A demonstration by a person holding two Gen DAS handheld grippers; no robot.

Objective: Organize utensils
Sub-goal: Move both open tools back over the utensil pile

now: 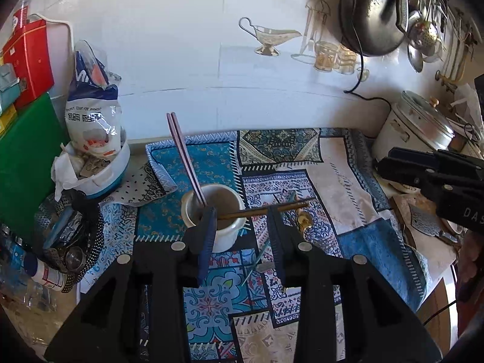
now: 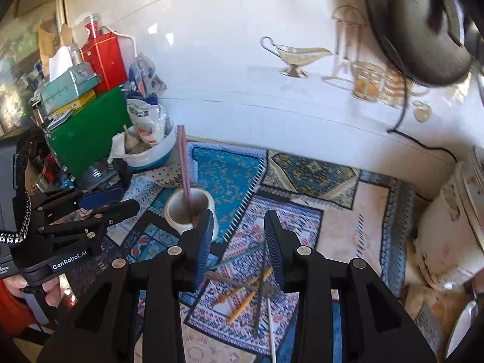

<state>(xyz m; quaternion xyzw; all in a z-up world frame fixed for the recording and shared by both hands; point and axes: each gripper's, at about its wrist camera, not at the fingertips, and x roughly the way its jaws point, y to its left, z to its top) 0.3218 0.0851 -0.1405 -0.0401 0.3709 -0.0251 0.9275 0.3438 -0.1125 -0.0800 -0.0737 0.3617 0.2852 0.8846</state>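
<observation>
- Left gripper (image 1: 242,211): jaws apart, nothing clamped, above cup (image 1: 213,215)
- Right gripper (image 2: 237,220): jaws apart, empty, over cloth (image 2: 302,181)
- Cup upright on cloth, pink chopsticks (image 1: 184,154) leaning inside
- Brown chopstick (image 1: 263,209) lying across cup rim
- Loose chopsticks (image 2: 242,296) scattered flat on cloth, right of cup

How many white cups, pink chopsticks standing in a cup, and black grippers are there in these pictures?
White cup: 1
Pink chopsticks standing in the cup: 2
Black grippers: 2, the left gripper and the right gripper
Total: 5
</observation>
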